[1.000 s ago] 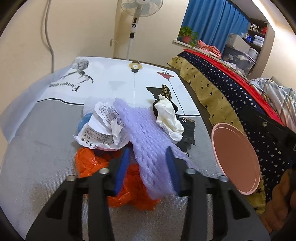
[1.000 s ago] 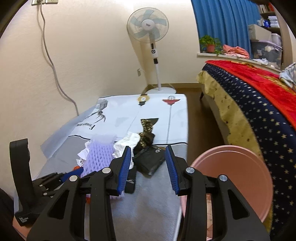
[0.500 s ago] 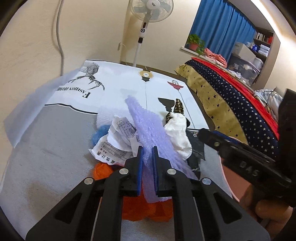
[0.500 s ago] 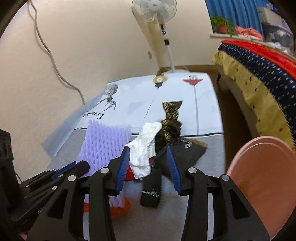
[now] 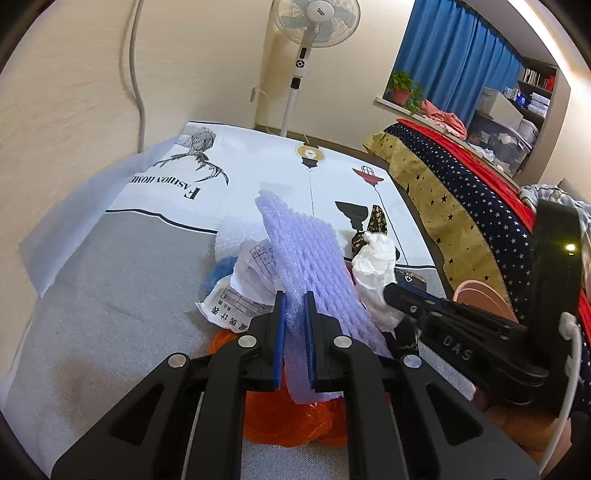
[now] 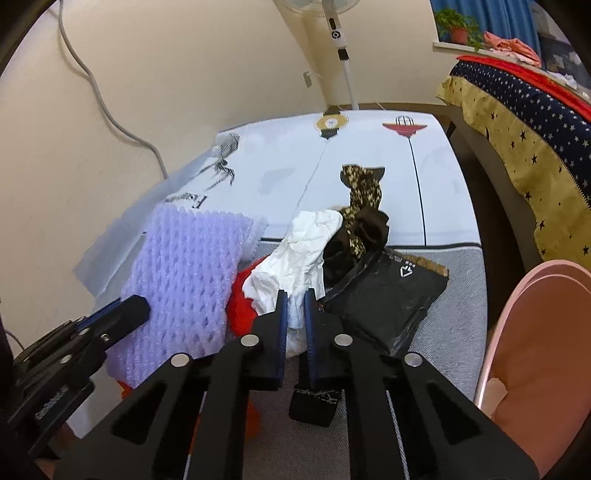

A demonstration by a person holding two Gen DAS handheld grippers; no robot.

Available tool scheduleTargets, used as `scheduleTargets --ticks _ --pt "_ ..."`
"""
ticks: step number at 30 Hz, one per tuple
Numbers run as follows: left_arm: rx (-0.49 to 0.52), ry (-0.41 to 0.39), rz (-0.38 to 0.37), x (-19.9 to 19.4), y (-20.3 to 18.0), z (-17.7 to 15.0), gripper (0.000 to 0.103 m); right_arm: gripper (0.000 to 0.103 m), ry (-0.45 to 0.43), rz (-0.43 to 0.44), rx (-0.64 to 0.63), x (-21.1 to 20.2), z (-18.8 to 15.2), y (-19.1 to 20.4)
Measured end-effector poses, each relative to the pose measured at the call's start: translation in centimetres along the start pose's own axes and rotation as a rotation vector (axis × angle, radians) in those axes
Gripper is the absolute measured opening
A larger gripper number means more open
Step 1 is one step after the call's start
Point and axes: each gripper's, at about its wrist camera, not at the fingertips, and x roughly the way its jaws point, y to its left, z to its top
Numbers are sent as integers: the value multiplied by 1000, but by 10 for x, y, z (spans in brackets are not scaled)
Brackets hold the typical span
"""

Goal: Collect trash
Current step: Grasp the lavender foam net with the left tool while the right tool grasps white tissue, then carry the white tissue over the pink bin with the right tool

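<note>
A heap of trash lies on a grey and white mat. My left gripper is shut on a purple foam net, which stands up out of the heap; the same net shows at the left in the right wrist view. Beneath it lie an orange plastic bag and a crumpled printed paper. My right gripper is closing, its pads pressing a crumpled white paper. A black plastic bag and a patterned wrapper lie just right of it.
A pink bin stands at the mat's right edge, beside a bed with a starry cover. A standing fan and a wall cable are at the back. The left gripper sits close to the right one.
The left gripper shut on the purple foam net and lifted it a little. The right gripper came down to the heap and closed on the white paper.
</note>
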Motion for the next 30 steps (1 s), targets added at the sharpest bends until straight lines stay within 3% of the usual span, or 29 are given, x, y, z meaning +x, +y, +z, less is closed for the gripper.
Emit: scheduleTargets --ticks 9,30 --pt "31 -52 -2 -15 -10 5 9 8 -94 -44 -91 -44 2 15" --pt "107 -159 -69 -74 -46 10 9 8 -273 -237 -92 -157 -7 7"
